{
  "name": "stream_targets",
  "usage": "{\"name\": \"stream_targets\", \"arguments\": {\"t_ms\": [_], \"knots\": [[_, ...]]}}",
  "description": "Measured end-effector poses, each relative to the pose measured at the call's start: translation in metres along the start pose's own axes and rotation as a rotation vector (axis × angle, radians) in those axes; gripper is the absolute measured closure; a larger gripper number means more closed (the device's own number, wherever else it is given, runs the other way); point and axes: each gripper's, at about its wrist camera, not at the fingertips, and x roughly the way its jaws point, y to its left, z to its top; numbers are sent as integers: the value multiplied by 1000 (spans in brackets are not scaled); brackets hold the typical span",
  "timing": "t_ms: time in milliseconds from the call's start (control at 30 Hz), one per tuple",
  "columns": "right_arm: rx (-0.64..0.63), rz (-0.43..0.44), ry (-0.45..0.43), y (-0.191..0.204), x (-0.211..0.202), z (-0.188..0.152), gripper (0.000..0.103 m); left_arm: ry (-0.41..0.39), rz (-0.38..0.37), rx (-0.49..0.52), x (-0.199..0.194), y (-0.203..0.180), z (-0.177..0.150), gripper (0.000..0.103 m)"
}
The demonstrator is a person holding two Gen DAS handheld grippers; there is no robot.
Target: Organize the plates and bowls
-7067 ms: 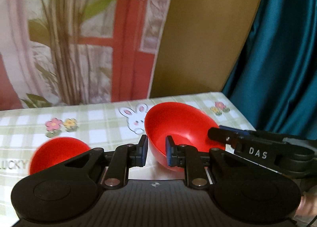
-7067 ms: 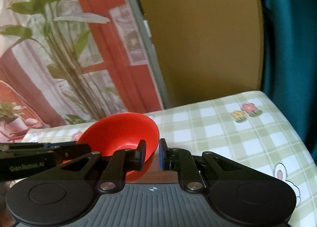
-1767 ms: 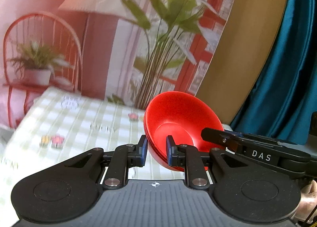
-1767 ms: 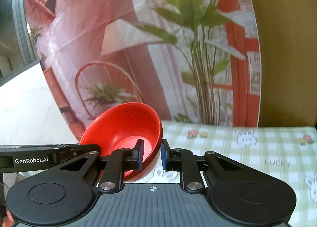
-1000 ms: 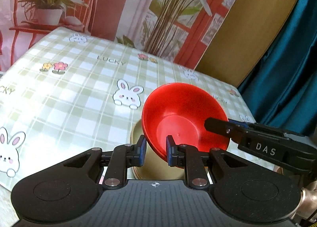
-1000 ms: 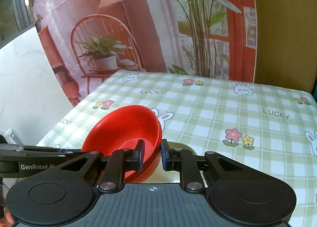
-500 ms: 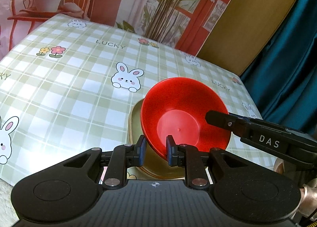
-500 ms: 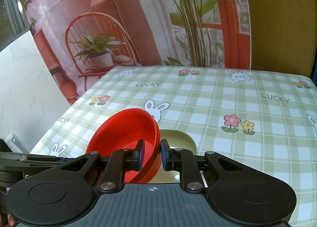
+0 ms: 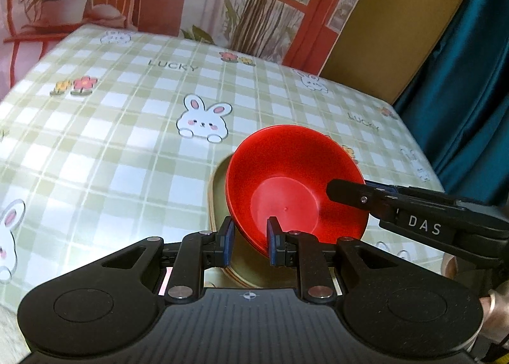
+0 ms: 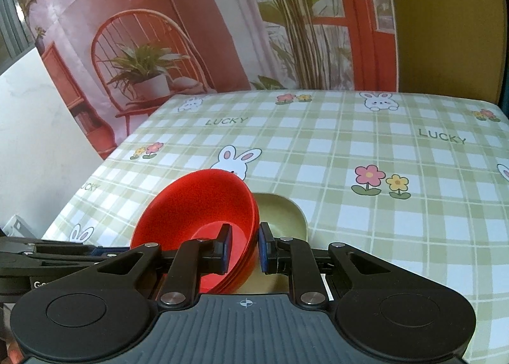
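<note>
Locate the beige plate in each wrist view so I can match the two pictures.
Left wrist: the beige plate sits low and centre, mostly hidden behind the red bowls; only its left rim shows.
Right wrist: the beige plate is low and centre, showing right of the red bowls, just above the right gripper.
Shared landmark: the white bunny print on the tablecloth, just beyond the bowls.
</note>
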Motion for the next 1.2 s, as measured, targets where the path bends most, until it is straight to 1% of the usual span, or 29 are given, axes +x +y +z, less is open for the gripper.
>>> {"name": "stream_targets", "arguments": {"t_ms": [133,467,733,933,1000,1200], "knots": [[3,3,5,-1,6,1,86,2,14,2,5,2,4,82],[46,7,31,-12,18,-5,86,14,36,31,12,-4,2,81],[58,14,30,-15,19,-8,86,6,38,35,12,-5,0,81],[46,0,32,-13,19,-7,86,1,45,51,12,-7,-1,80],[45,-7,32,-13,19,-7,85,1,55,59,11,-8,-1,75],[40,-20,14,-13,12,-4,78,-14,62,74,5,-8,1,70]]}}
